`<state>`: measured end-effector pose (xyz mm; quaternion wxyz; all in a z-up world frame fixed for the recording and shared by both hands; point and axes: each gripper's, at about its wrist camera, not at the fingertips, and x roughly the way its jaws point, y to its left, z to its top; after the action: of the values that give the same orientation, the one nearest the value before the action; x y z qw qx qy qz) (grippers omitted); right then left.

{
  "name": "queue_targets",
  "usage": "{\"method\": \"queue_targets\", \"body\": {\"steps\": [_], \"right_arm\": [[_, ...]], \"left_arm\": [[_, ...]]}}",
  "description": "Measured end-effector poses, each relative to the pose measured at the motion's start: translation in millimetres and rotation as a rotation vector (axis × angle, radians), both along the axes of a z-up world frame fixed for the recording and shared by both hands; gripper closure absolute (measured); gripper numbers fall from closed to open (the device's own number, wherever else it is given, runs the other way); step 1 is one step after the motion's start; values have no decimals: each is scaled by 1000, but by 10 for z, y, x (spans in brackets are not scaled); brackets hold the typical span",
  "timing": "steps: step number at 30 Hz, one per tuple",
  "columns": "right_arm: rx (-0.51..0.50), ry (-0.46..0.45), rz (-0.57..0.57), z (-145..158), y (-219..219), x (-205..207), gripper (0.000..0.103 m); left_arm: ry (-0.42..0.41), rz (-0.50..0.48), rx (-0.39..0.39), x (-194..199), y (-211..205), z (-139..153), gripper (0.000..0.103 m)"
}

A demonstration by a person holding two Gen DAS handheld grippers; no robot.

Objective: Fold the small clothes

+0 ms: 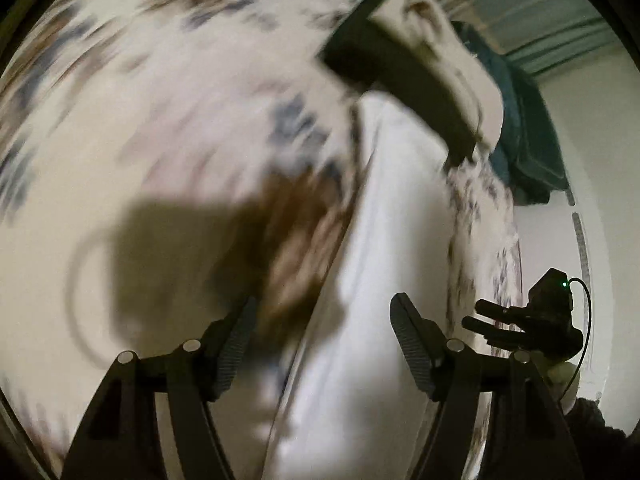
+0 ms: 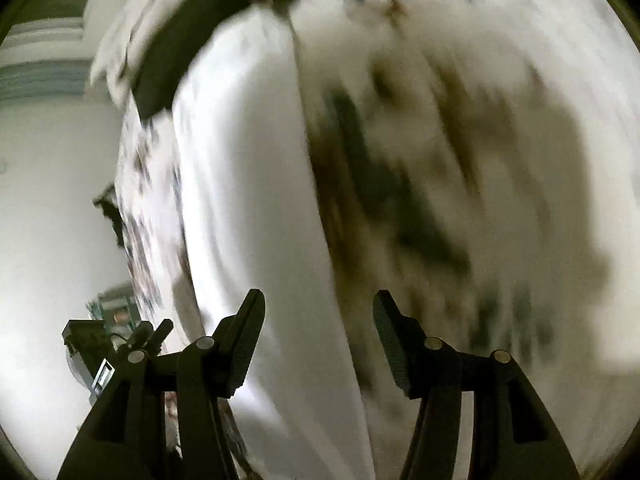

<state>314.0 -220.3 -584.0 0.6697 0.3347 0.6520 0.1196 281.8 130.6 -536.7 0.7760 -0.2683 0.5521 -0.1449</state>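
A white garment (image 1: 160, 120) with blue and brown print and a dark waistband (image 1: 400, 68) lies spread on a white surface, blurred by motion. A plain white inner side (image 1: 392, 220) shows along its middle. My left gripper (image 1: 324, 320) is open just above the cloth, holding nothing. My right gripper (image 2: 320, 316) is open over the same garment (image 2: 440, 160), near its white inner side (image 2: 248, 180); the waistband (image 2: 192, 36) lies at the top left. The right gripper also shows in the left wrist view (image 1: 496, 320), the left gripper in the right wrist view (image 2: 152, 332).
A teal cloth (image 1: 528, 140) lies beyond the waistband at the right. A striped cloth (image 1: 540, 12) sits at the far edge. The white surface (image 2: 48, 200) extends to the left of the garment.
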Motion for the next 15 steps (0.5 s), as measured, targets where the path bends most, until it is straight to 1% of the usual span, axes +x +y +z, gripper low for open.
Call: {"method": "queue_targets", "body": {"steps": [2,3,4,6,10,12,13,15], "right_arm": [[-21,-41,2,-26,-31,414,45],[-34,-51,5,-30,-50,586,45],[-53,-59,2,-44,-47,751,45],[-61,-84,3,-50,-100,990,45],[-66,-98,20,-173,13,1300,45],[-31,-91,7,-347,-62,1456,45],[-6,-92,2,-455,-166,1500,45],[23,-98,-5,-594,-208,1685,45]], "left_arm": [[-15,-15,-17,382,-125,-42,36],[-20,-21,-33,651,-203,-80,36],[-23,-26,-45,831,-284,-108,36],[-28,-27,-53,1153,-388,-176,36],[1,-28,-88,1634,-577,-379,36],[24,-34,-79,1822,-648,-496,36],[36,-43,-71,1911,-686,-565,36],[41,-66,-59,2005,-733,-634,36]]}}
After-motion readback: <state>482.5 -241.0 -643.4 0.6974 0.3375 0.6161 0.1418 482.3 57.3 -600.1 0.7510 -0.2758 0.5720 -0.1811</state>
